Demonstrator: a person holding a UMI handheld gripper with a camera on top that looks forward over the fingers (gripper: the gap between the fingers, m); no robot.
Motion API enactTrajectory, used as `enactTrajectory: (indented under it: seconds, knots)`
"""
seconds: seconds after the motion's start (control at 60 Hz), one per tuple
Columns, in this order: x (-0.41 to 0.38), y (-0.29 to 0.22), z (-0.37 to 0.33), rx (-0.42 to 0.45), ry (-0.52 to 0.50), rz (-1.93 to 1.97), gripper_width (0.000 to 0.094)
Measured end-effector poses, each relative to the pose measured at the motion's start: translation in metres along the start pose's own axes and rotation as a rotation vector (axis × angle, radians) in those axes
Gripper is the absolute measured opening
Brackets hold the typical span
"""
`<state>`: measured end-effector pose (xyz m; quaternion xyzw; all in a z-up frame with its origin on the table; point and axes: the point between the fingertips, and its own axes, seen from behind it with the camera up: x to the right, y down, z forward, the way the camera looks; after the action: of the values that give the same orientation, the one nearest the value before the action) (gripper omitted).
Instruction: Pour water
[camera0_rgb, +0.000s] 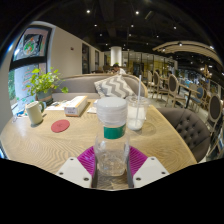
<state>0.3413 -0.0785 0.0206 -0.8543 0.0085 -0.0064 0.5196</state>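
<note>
A clear plastic bottle (112, 145) with a white label and a green band stands upright between my gripper's (112, 168) two fingers. The magenta pads (88, 160) press against its lower body on both sides, so the gripper is shut on it. Just beyond the bottle, slightly to the right, a clear glass (136, 112) stands on the wooden table (50, 145). The bottle's base is hidden below the fingers.
A white mug (36, 112) and a red coaster (60, 126) sit to the left on the table. A white tissue box (75, 104) lies further back, beside a potted plant (42, 84). A zigzag cushion (118, 87) and chairs (195, 125) stand beyond.
</note>
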Motion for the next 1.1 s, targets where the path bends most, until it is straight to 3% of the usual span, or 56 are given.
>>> enactTrajectory:
  seconds: [0.15, 0.317, 0.533, 0.767, 1.1]
  knots:
    - [0.000, -0.003, -0.001, -0.015, 0.063, -0.050, 0.0394]
    - [0.001, -0.043, -0.006, 0.004, 0.178, -0.183, 0.0394]
    - [-0.041, -0.157, -0.011, 0.047, 0.406, -0.566, 0.0395]
    - [-0.160, -0.266, 0.009, 0.112, 0.544, -1.120, 0.0393]
    - [-0.283, -0.251, 0.082, -0.005, 0.606, -1.933, 0.0391]
